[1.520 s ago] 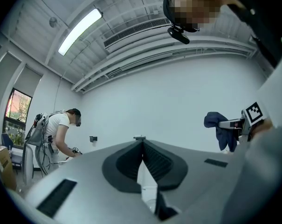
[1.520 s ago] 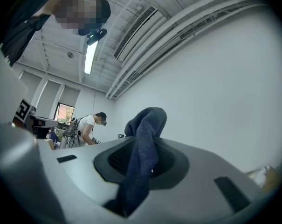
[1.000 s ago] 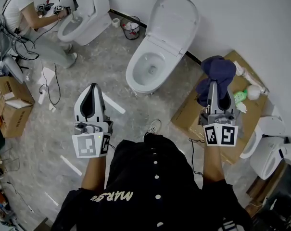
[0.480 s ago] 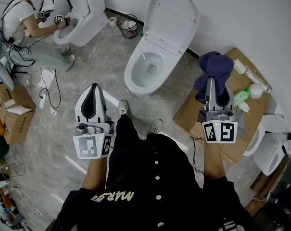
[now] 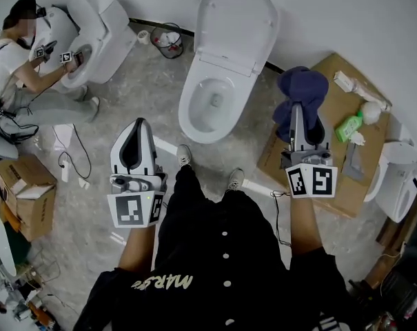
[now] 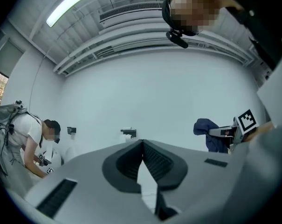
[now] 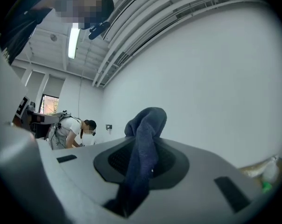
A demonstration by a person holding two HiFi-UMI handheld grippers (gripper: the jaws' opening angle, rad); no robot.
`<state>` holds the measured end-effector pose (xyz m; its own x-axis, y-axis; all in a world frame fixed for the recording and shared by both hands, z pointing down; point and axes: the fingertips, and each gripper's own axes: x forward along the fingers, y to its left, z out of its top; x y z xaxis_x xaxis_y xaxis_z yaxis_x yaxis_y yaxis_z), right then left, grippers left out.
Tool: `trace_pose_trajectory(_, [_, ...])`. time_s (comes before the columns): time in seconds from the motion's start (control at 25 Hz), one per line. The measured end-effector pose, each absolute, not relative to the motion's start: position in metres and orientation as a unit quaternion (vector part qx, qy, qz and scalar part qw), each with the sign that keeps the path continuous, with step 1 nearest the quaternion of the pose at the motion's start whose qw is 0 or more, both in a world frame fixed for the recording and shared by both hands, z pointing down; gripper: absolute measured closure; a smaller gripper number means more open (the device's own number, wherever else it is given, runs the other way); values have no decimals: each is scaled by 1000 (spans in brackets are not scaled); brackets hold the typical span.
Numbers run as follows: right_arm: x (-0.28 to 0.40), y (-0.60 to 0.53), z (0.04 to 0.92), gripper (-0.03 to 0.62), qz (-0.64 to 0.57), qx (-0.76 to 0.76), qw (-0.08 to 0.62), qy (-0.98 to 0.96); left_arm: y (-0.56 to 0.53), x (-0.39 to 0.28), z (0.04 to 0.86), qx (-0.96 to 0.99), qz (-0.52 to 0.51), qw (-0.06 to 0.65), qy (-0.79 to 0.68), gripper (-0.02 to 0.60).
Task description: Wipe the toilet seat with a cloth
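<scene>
Pinching blue cloth [image 5: 303, 87], right gripper [image 5: 301, 116]

Grey floor [image 5: 125, 95]: toilet [image 5: 236, 26] top centre, second toilet [image 5: 101, 29] upper left, bin [image 5: 168, 40] between; cardboard sheet [image 5: 336, 98] right, box [image 5: 22, 192] left edge.

I count tongs 2: left tongs [image 5: 137, 122], right tongs [image 5: 299, 106] | cloth [image 5: 303, 87] 1, in right tongs | toilets 2: near toilet [image 5: 225, 61] ahead between tongs, far toilet [image 5: 101, 26] beyond left tongs | green bottle [image 5: 347, 125] 1, right of right tongs
</scene>
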<state>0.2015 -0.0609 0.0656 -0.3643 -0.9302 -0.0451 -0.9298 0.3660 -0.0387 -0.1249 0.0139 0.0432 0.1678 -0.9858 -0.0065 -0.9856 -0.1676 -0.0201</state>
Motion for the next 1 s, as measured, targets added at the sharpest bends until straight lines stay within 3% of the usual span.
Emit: trace_pose_trajectory(1.0, [112,-201,329,516,-80,-565,-93,816,-87,-119,196,-823,-63,-80,559,572])
